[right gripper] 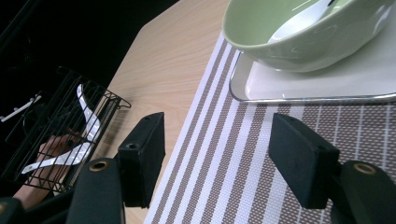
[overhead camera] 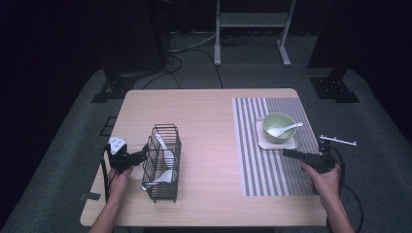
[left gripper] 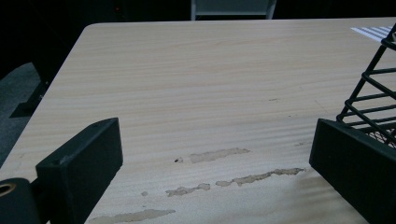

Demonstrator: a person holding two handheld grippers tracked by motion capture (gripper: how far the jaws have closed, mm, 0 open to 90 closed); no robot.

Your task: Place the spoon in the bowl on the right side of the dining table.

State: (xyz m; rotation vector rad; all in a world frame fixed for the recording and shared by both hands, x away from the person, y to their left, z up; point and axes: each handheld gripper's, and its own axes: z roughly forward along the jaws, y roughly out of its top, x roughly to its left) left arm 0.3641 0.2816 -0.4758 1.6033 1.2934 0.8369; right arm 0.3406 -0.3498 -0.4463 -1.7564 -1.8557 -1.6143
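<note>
A black wire basket [overhead camera: 163,162] stands left of the table's middle with white spoons [overhead camera: 166,154] inside. My left gripper [overhead camera: 144,155] sits at its left side. In the left gripper view its jaws [left gripper: 215,140] stand wide open over bare wood, with the basket [left gripper: 373,88] just past the right jaw. A green bowl [overhead camera: 279,126] holding a white spoon [overhead camera: 284,129] rests on a white square plate [overhead camera: 277,143]. My right gripper [overhead camera: 287,153] lies open on the striped placemat [overhead camera: 272,174], just before the plate. In the right gripper view [right gripper: 219,140] the bowl [right gripper: 303,37] and plate [right gripper: 327,79] are close ahead.
The wooden table [overhead camera: 209,111] has bare room between the basket and the placemat. The right gripper view also shows the basket [right gripper: 65,126] and its spoons [right gripper: 88,116] far off to the left. A white frame [overhead camera: 252,22] and cables lie on the floor beyond the table.
</note>
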